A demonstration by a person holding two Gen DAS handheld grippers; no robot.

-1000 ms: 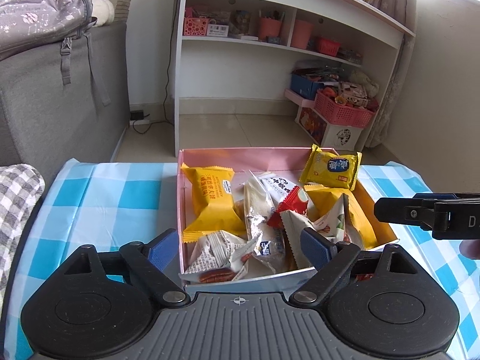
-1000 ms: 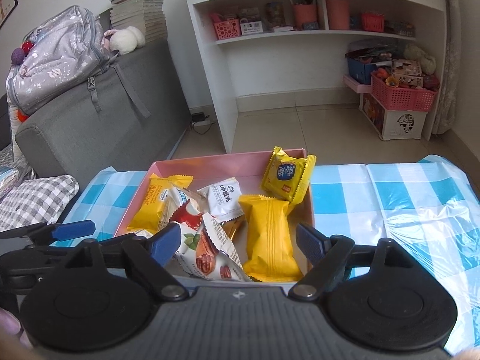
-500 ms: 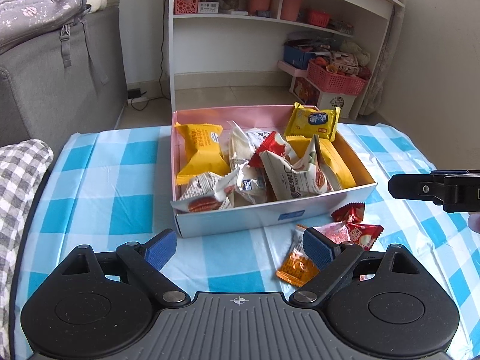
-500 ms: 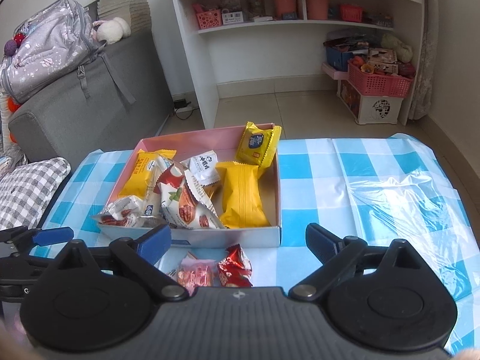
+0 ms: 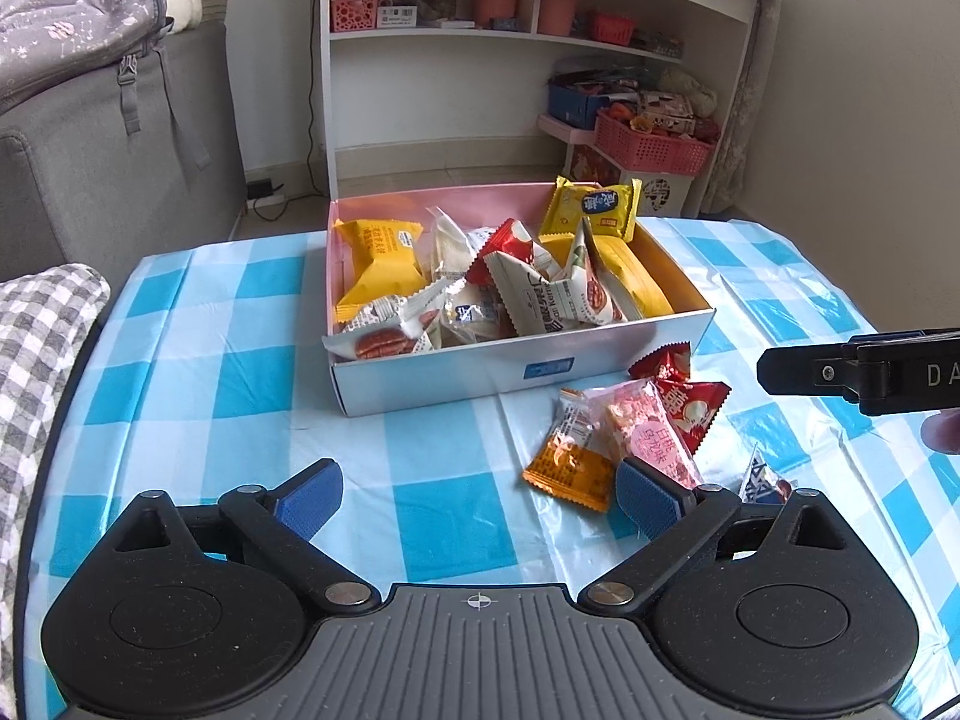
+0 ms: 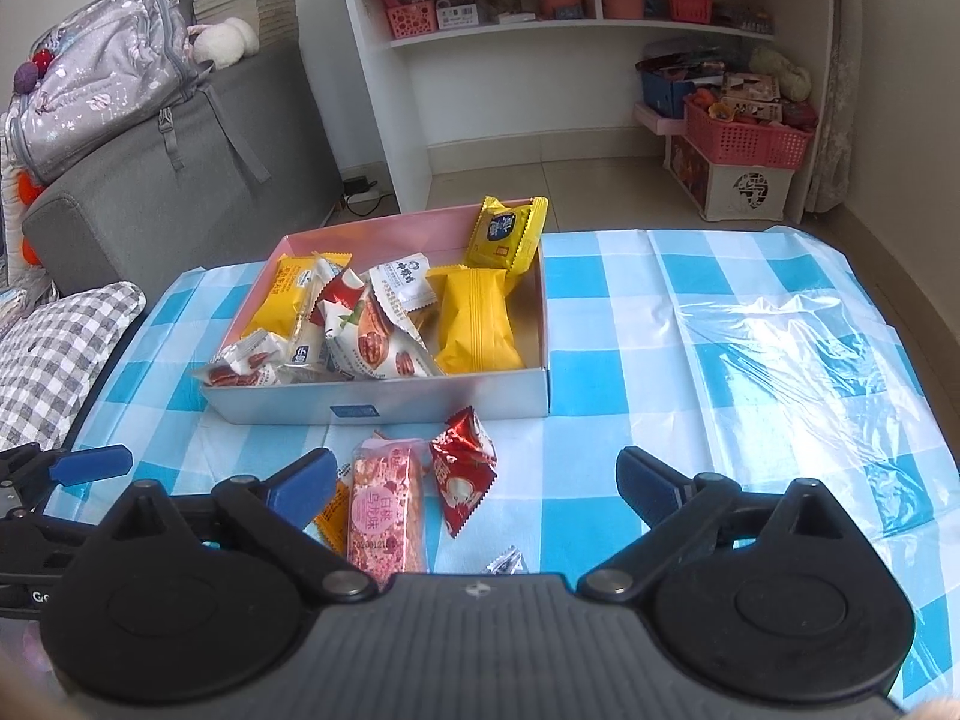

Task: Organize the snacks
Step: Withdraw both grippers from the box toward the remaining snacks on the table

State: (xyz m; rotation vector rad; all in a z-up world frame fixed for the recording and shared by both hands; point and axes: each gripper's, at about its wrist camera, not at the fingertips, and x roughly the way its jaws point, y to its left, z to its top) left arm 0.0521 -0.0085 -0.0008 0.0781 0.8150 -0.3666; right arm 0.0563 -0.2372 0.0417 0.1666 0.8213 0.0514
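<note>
Left wrist view: both grippers, left gripper [image 5: 474, 495] and right gripper [image 6: 474, 480], gape empty, readied for loose snacks [image 5: 636, 438] at 2 o'clock near the box [image 5: 522, 360].

Bare desk [image 6: 750, 360] lay open right of the box [image 6: 420, 402], whose front wall blocked the loose packets [image 6: 420, 492] lying just before it.

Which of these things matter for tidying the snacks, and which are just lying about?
For the job:
- white-and-pink cardboard box filled with snacks
- pink rectangular snack packet
- red foil packets
- orange flat packet
- left gripper and right gripper, both open

Lying about:
- grey backpack
- white shelf unit
- pink plastic basket
</note>
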